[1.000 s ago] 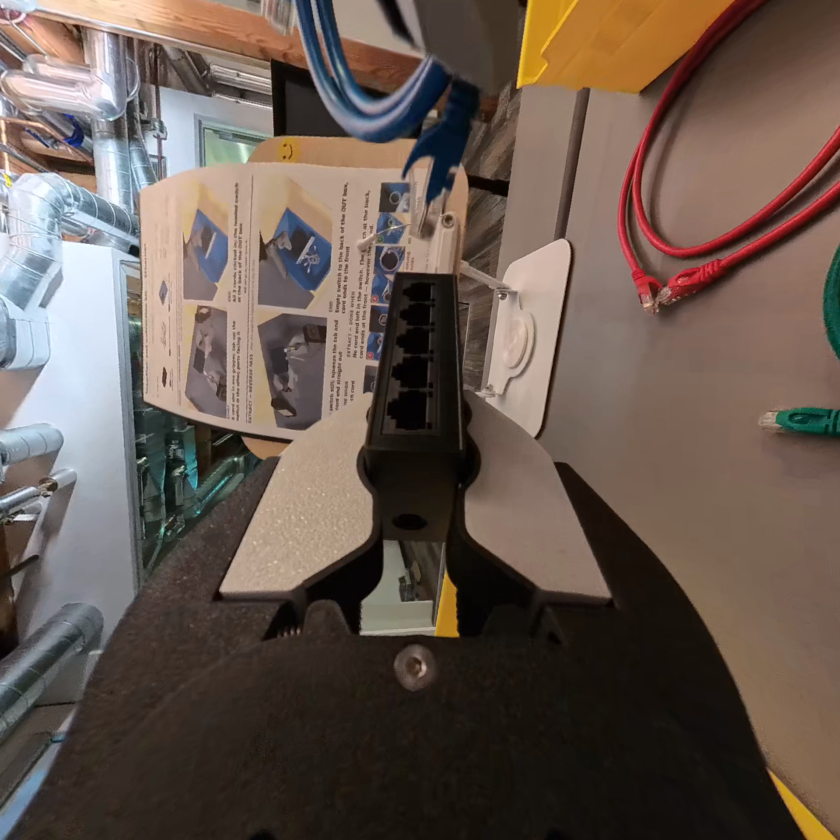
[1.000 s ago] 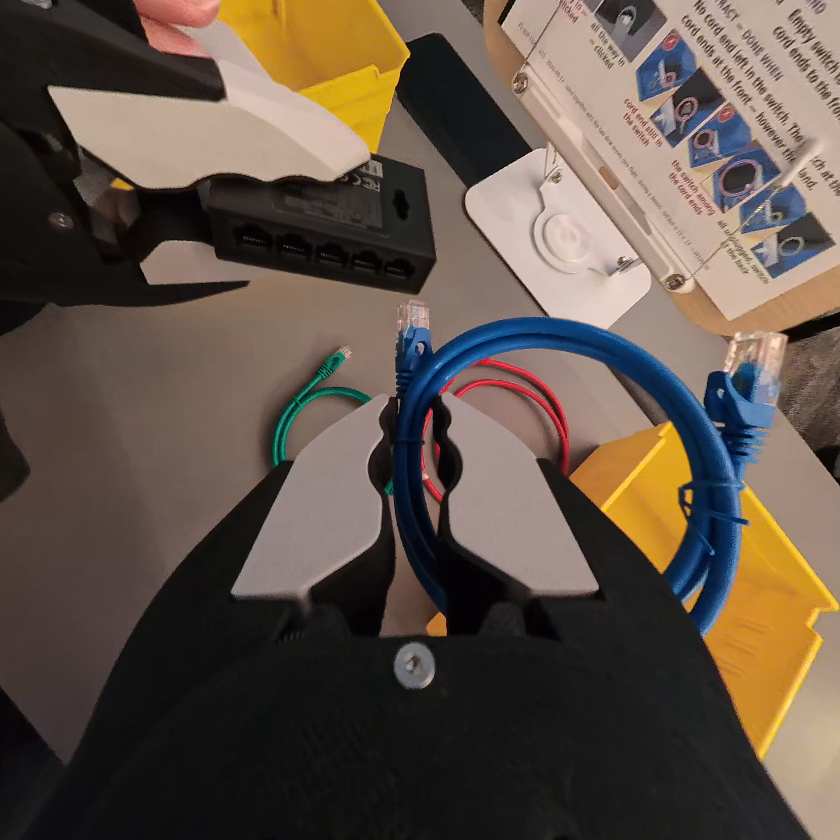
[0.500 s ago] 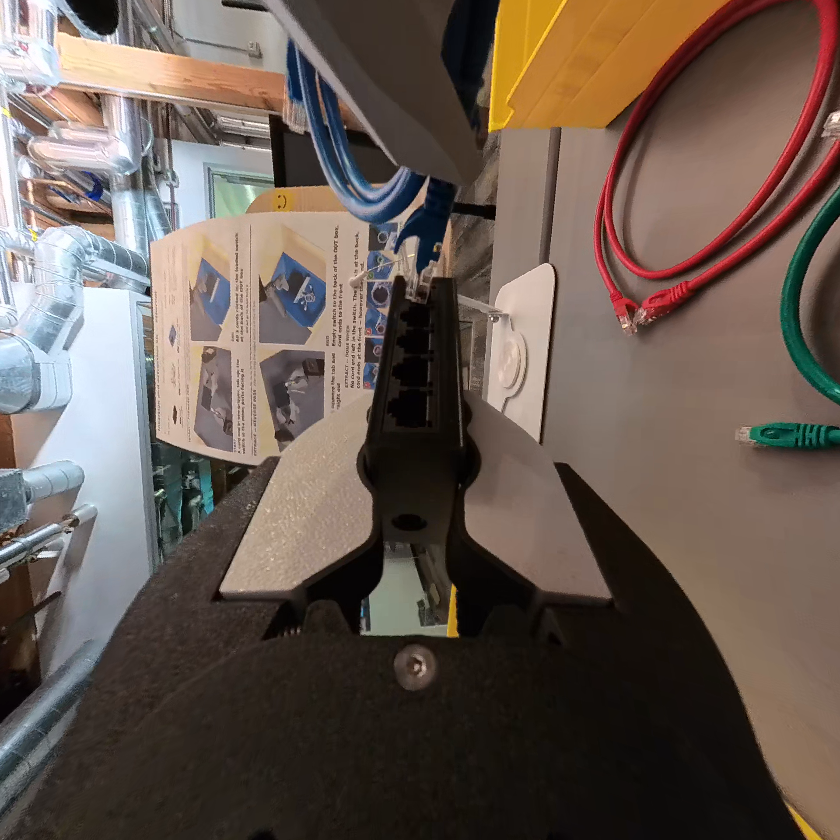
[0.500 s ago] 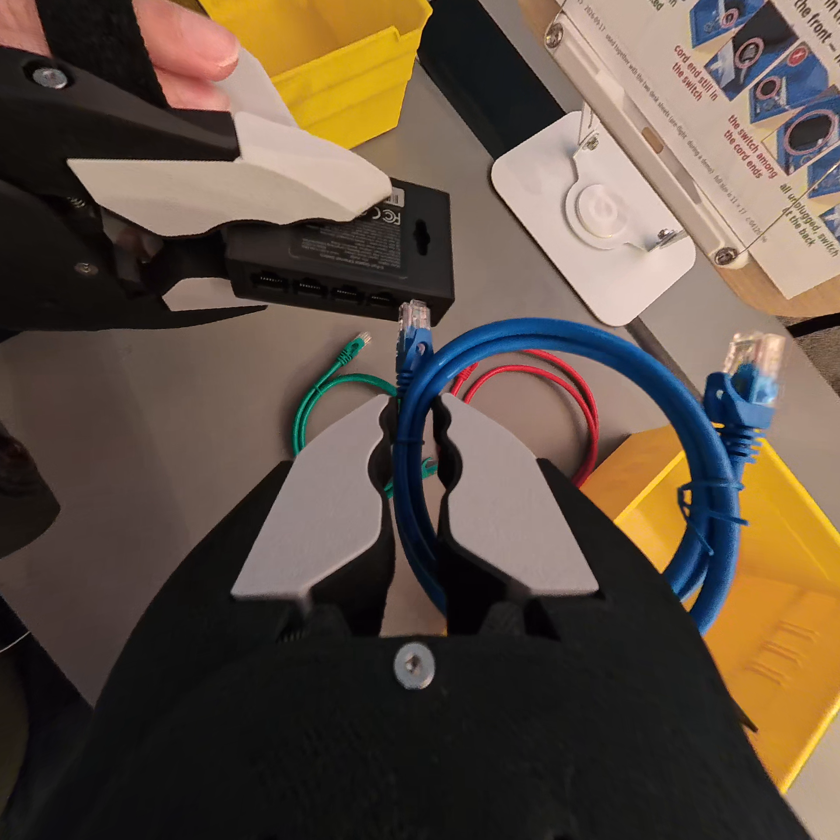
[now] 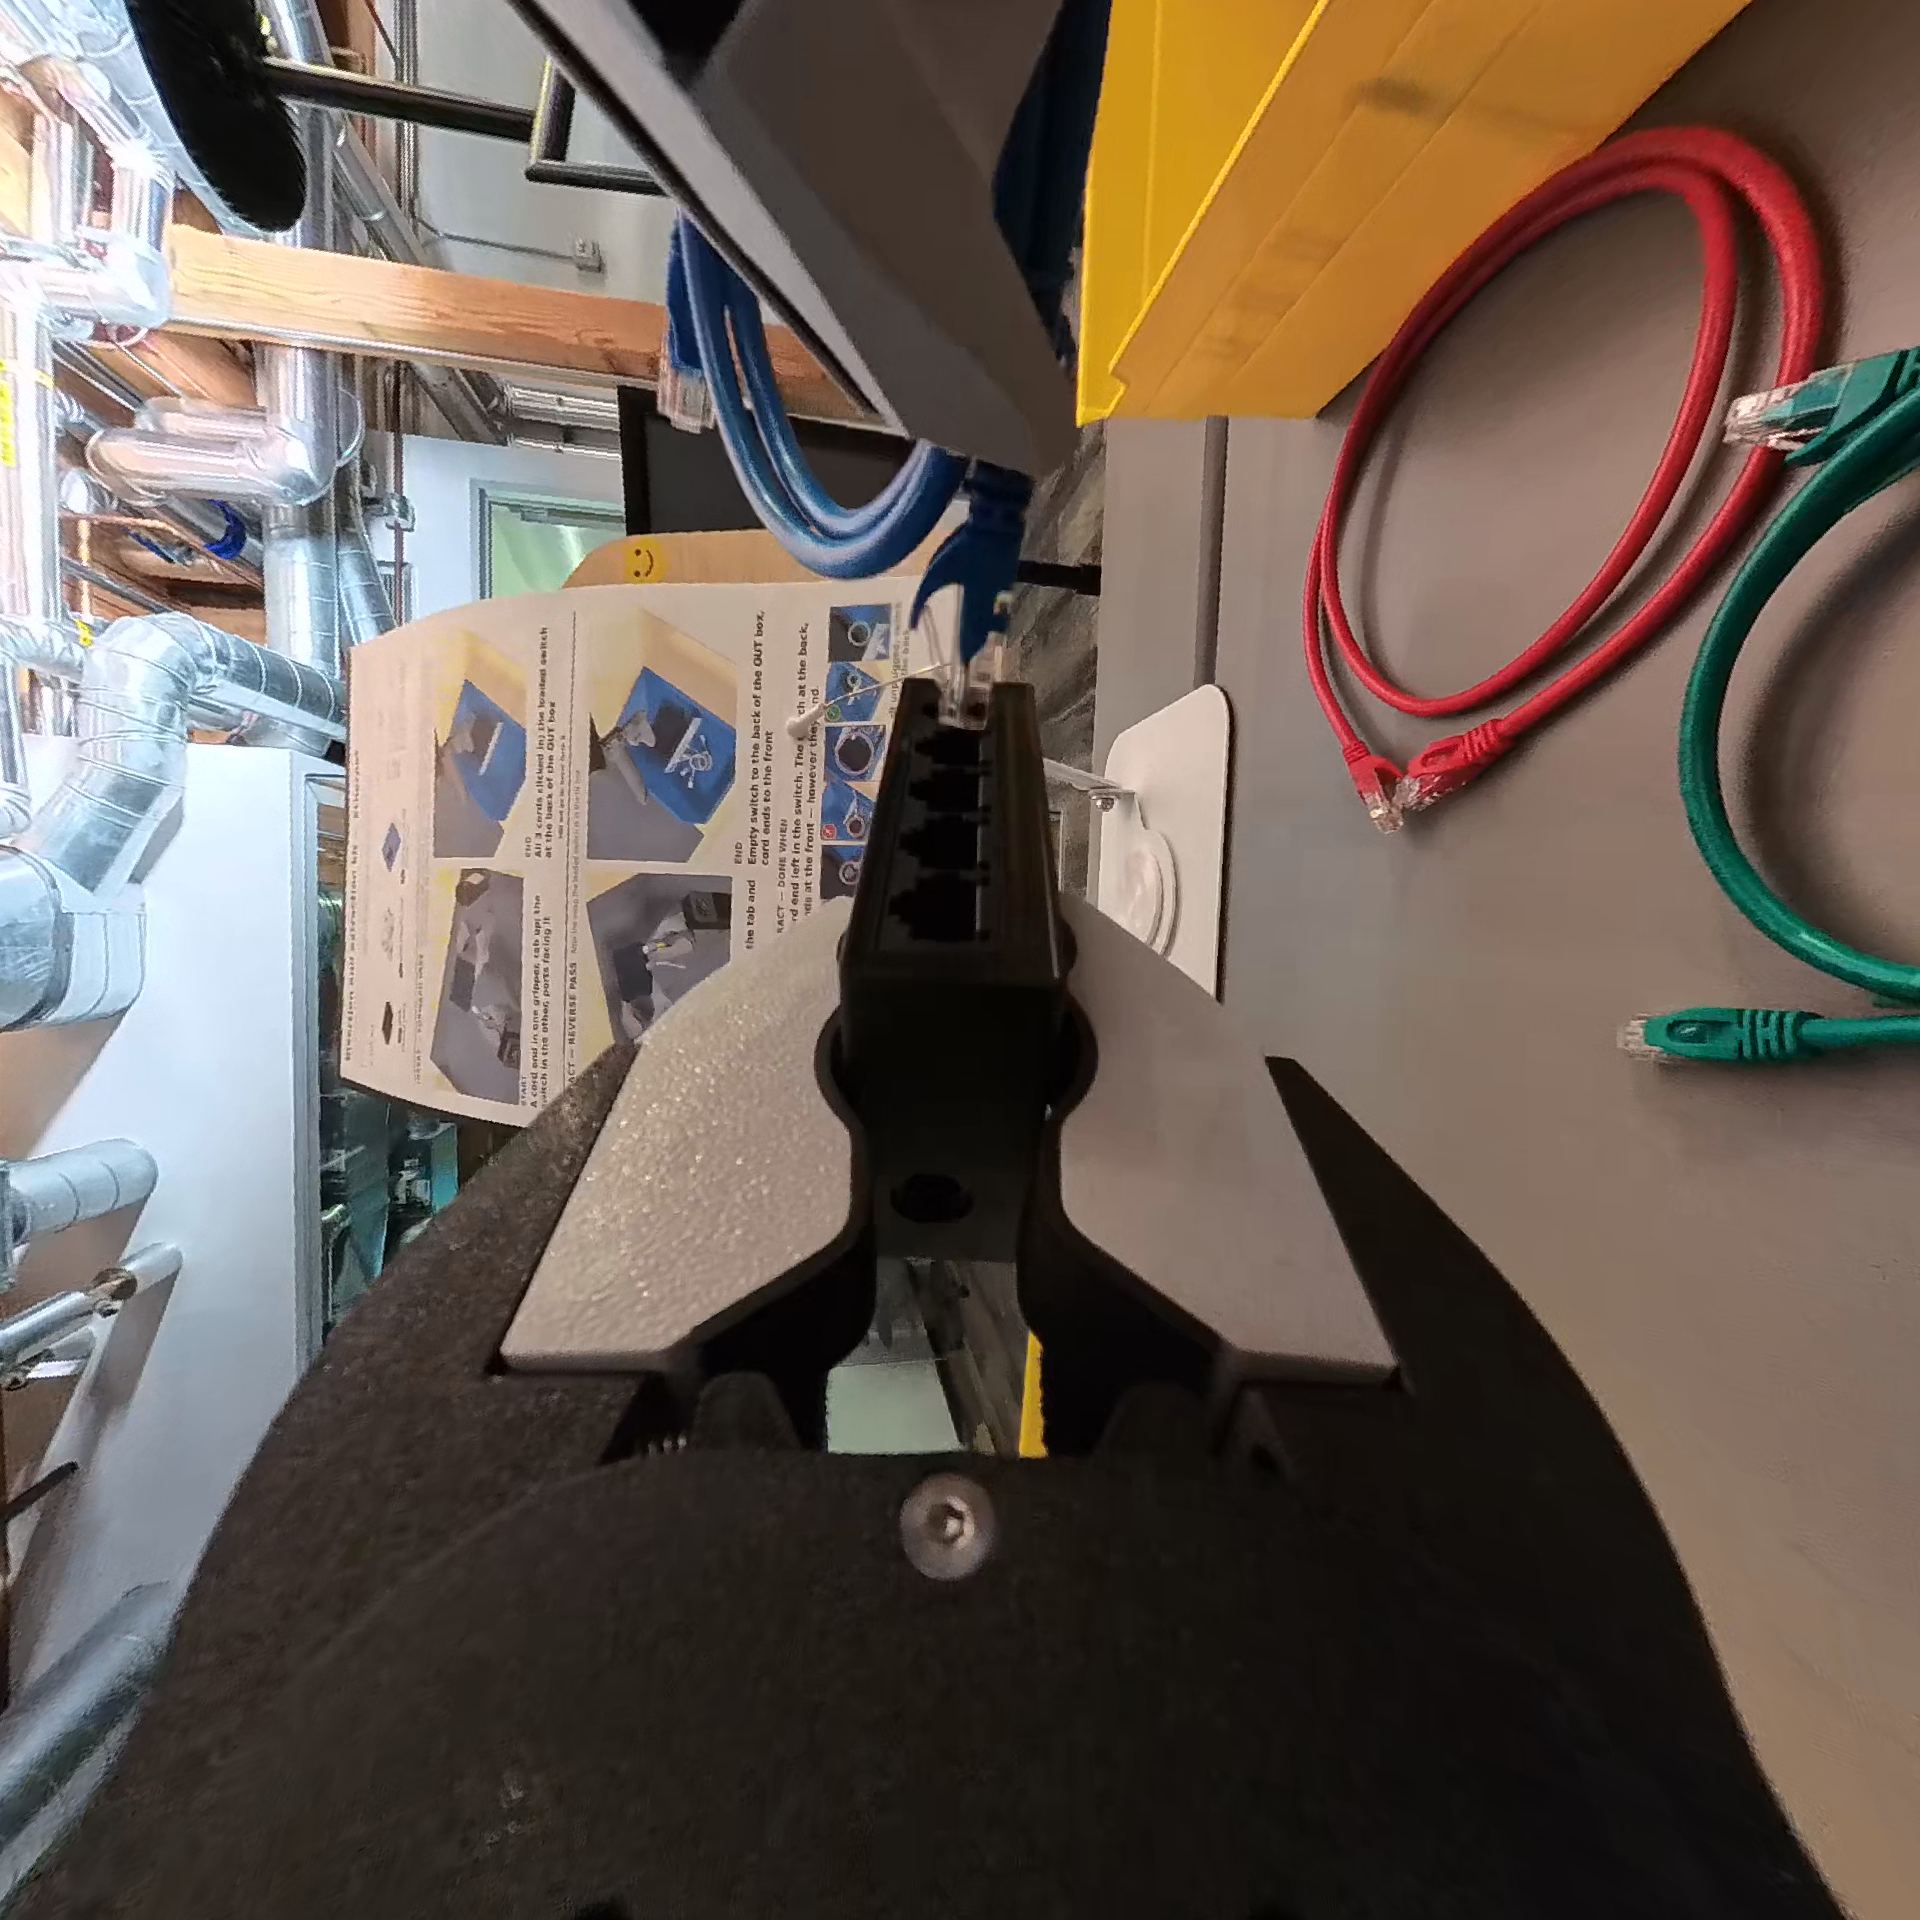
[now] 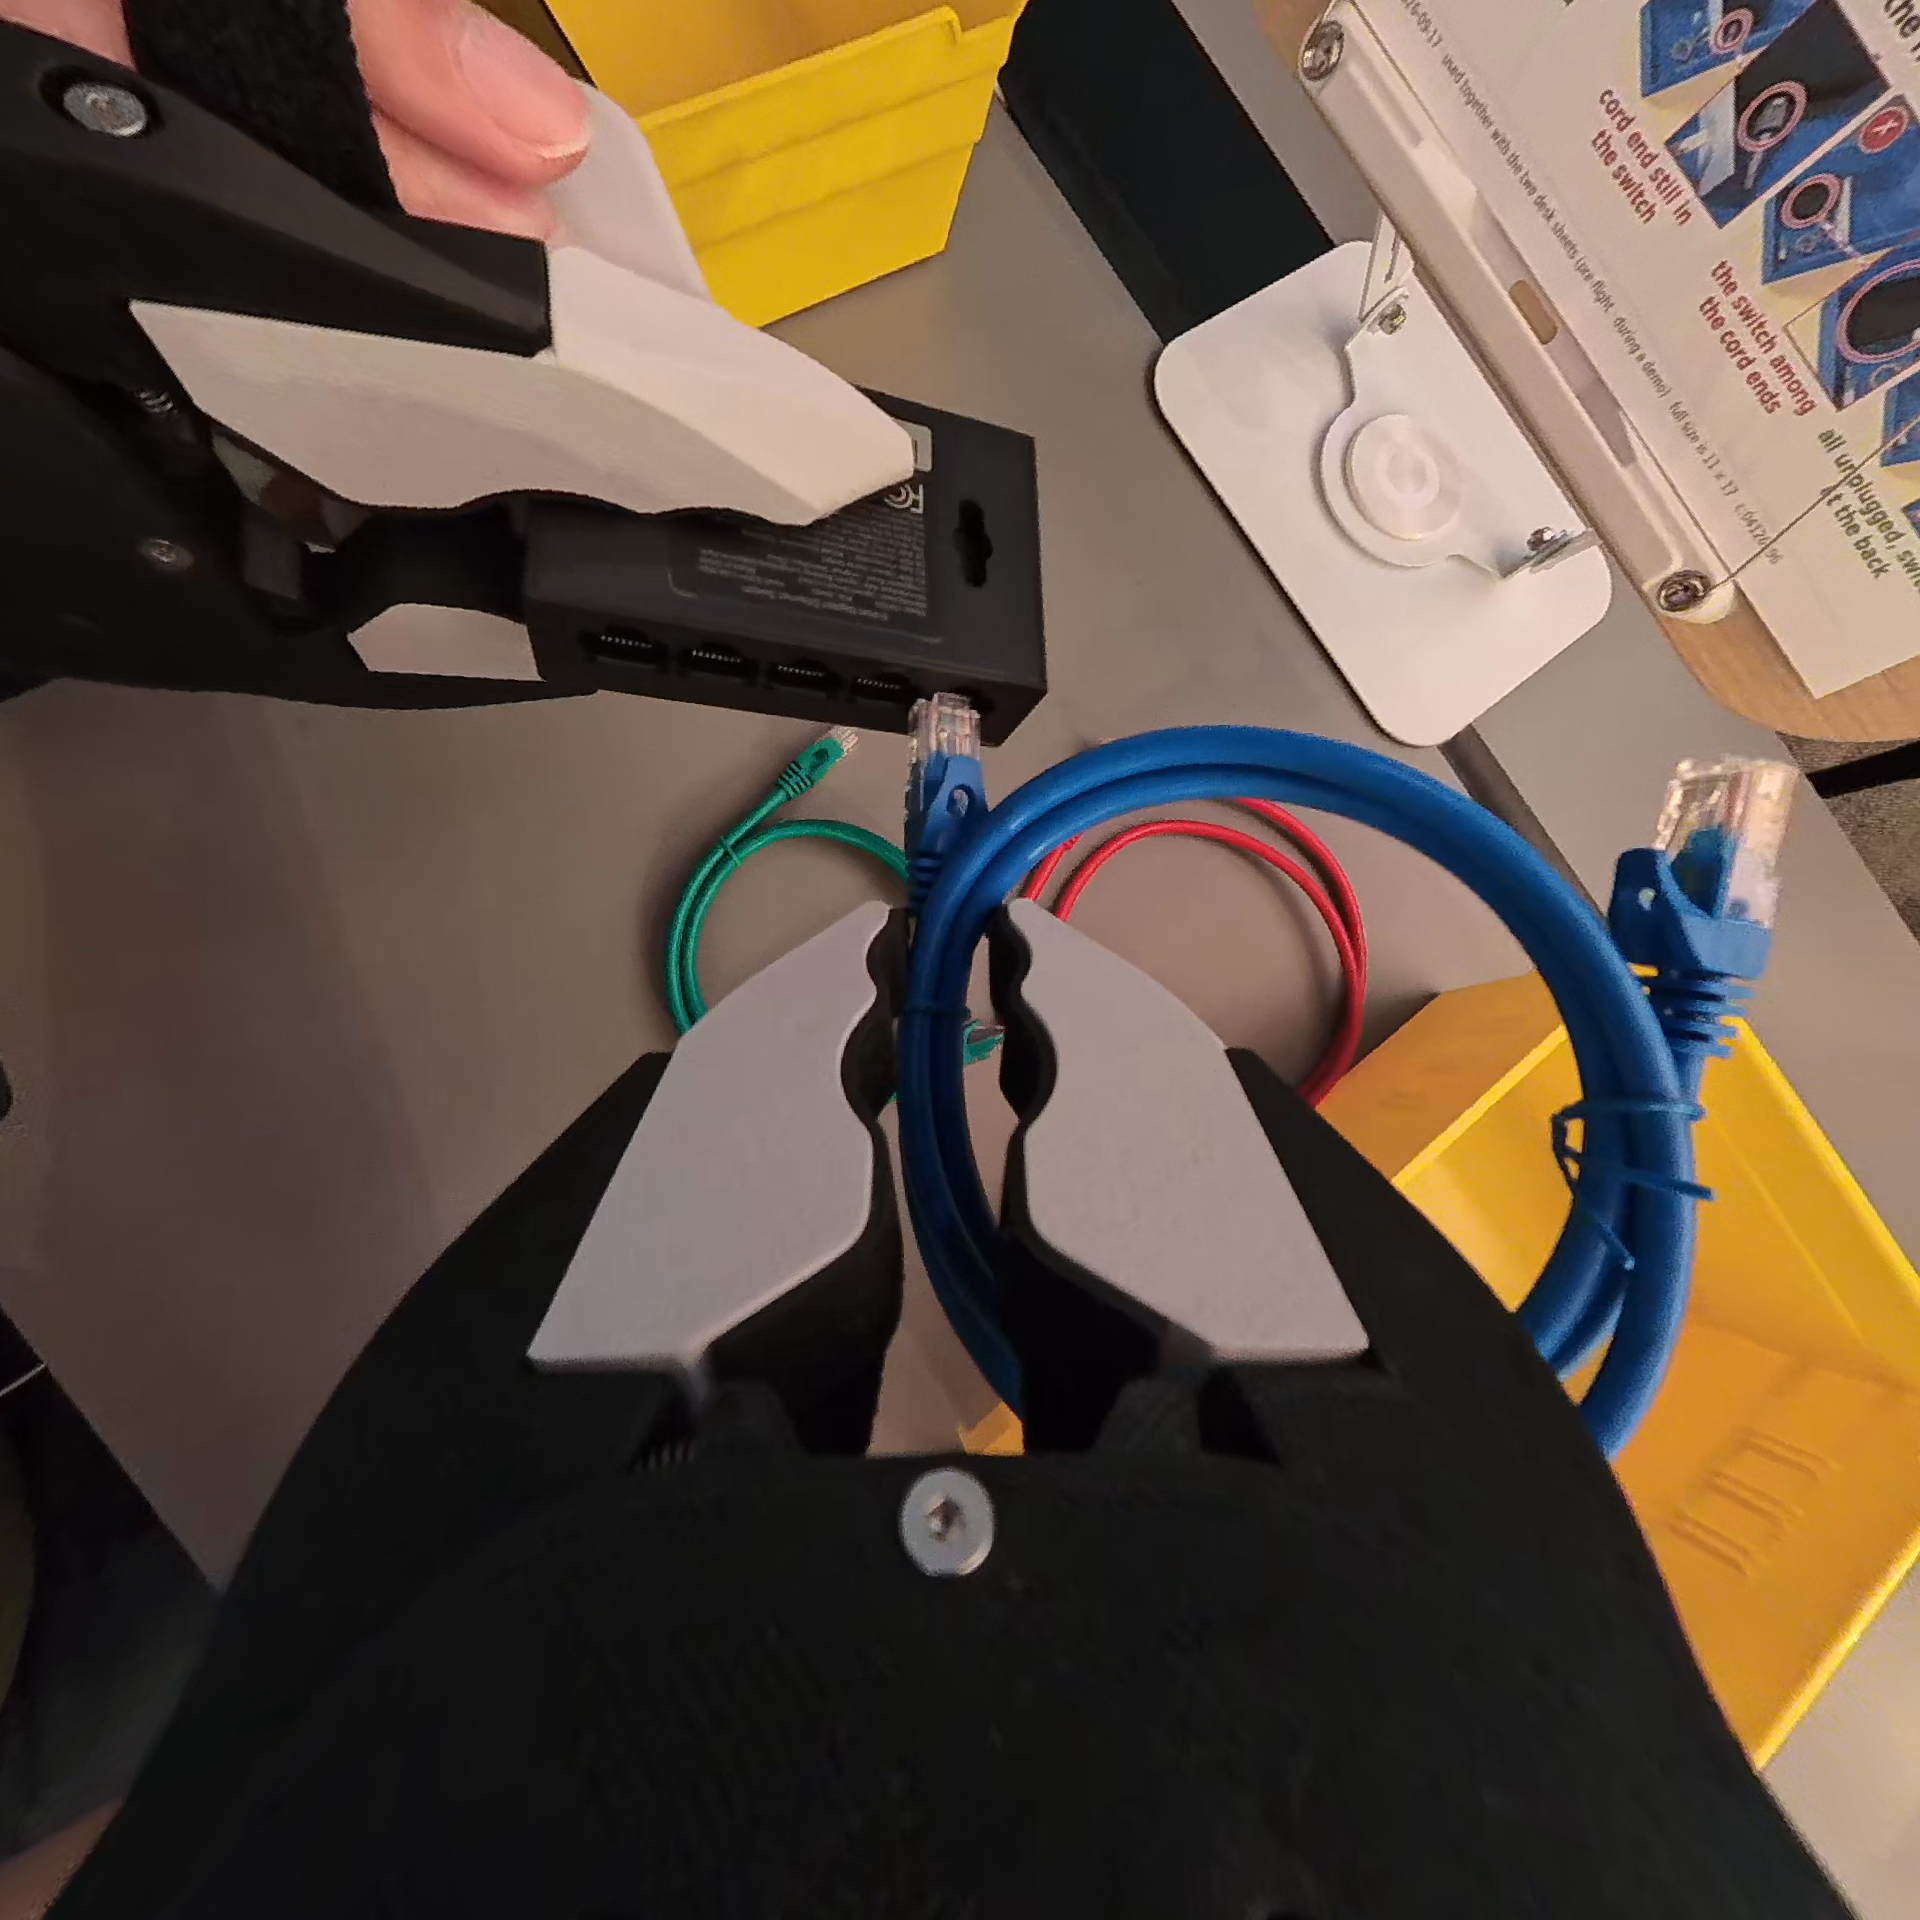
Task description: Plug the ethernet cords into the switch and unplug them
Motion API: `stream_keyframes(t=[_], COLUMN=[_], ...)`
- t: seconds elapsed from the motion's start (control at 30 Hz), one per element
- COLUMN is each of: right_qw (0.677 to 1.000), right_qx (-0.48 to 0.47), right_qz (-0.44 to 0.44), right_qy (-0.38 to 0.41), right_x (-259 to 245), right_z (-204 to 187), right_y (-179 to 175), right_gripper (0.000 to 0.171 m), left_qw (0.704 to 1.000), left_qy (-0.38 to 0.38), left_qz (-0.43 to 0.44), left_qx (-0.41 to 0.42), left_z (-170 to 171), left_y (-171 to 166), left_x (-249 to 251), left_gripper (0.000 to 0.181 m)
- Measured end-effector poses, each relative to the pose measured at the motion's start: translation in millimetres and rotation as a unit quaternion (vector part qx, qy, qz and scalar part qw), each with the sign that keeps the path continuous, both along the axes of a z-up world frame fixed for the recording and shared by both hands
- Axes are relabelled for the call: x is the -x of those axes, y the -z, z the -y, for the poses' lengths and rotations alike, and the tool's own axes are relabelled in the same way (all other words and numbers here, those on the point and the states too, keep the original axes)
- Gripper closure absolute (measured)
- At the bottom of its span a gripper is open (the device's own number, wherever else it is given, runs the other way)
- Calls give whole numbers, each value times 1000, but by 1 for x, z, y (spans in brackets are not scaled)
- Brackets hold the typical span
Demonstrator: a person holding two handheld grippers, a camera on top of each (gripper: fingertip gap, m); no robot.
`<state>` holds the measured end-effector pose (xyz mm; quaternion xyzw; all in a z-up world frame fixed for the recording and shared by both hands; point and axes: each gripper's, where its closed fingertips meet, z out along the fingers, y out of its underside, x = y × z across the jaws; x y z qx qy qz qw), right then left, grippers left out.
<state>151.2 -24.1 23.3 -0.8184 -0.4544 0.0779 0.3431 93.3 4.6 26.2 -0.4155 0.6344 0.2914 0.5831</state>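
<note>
The step in hand is the first insertion: the blue ethernet cord is being brought to the end port of the switch.

The left gripper (image 5: 956, 997) has its fingers clamped on the black five-port switch (image 5: 951, 883), holding it in the air above the grey surface (image 5: 1507, 1195) with the port row facing the other gripper. From the right wrist view the switch (image 6: 831, 582) sits up and to the left, and a person's hand (image 6: 457, 114) shows on that gripper's handle.

The right gripper (image 6: 945, 935) has its fingers closed on the coiled blue cord (image 6: 1351, 821) just behind one plug. That clear plug (image 6: 940, 727) stands right at the mouth of the outermost port, at the free end of the switch; from these views it looks touching or barely entered, not seated. The cord's other plug (image 6: 1720, 831) hangs free to the right, over a yellow bin (image 6: 1766, 1403).

A red cord (image 5: 1558, 447) and a green cord (image 5: 1766, 810) lie loose on the surface, unplugged. The other four ports look empty.

The next move likely calls for squaring the plug with the port opening, latch tab on the correct side, then pushing straight along the port axis while the left gripper braces the switch. A skewed approach could jam the plug on the port edge.
</note>
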Motion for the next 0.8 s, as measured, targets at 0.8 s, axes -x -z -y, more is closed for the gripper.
stream_keyframes(t=[0.8], right_qw=[999], right_qx=[-28], right_qz=[1], right_qy=[-20], right_x=[5], right_z=[7], right_y=[-10], right_gripper=[155], left_qw=[999], left_qy=[38], left_qz=[16], left_qx=[-20], left_z=[9], left_y=[-9], left_x=[-4], left_gripper=[152])
